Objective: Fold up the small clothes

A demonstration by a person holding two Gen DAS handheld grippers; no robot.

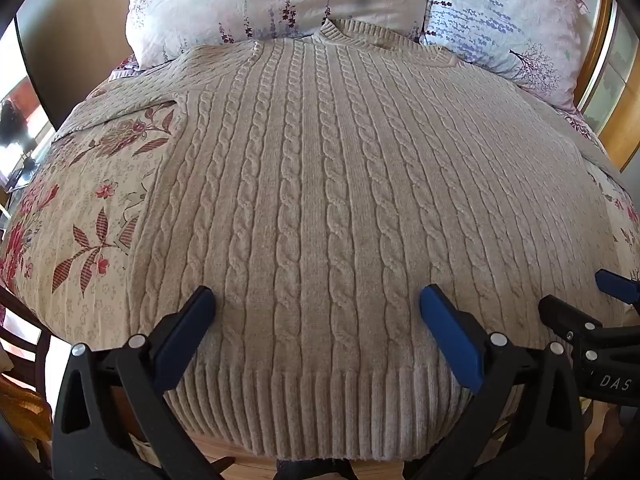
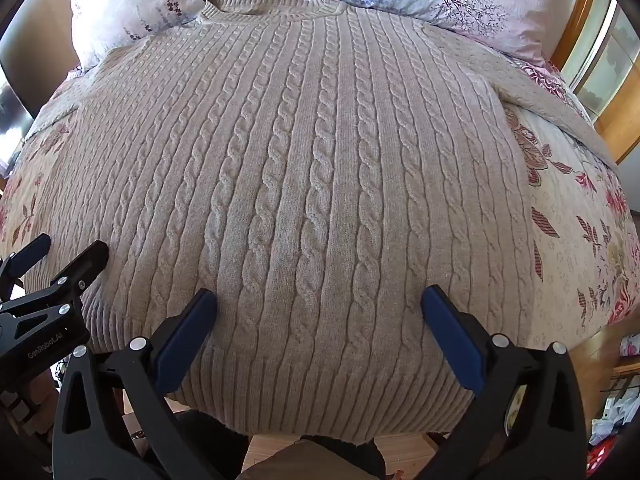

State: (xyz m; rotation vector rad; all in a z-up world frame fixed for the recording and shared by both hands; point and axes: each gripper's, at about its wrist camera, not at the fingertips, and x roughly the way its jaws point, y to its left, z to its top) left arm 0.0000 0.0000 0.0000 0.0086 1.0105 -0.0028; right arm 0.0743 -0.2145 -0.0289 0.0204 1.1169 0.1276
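**A:** Here we are over the bed (image 1: 92,216), and a beige cable-knit sweater (image 1: 320,184) lies spread flat on it, collar (image 2: 276,4) up by the pillows (image 1: 256,4), ribbed hem (image 1: 320,408) at the near edge.

**B:** Thick knit, that. I'd judge it soft and floppy, with some weight, so it'll sag and stretch if lifted by one point. Not slippery, not fragile.

**A:** So where do you take it?

**B:** The hem corners or the side edges, one per gripper, pinching both layers. The ribbing looks the firmest bite.

**A:** Left gripper (image 1: 318,300) hangs above the lower body of the sweater, jaws spread wide, nothing between them. Right gripper (image 2: 320,300) just beside it, same story: wide apart, empty, tilted down at the knit above the hem.

**B:** Both sit over the middle, then, with the sleeves (image 2: 548,108) well out to the sides.
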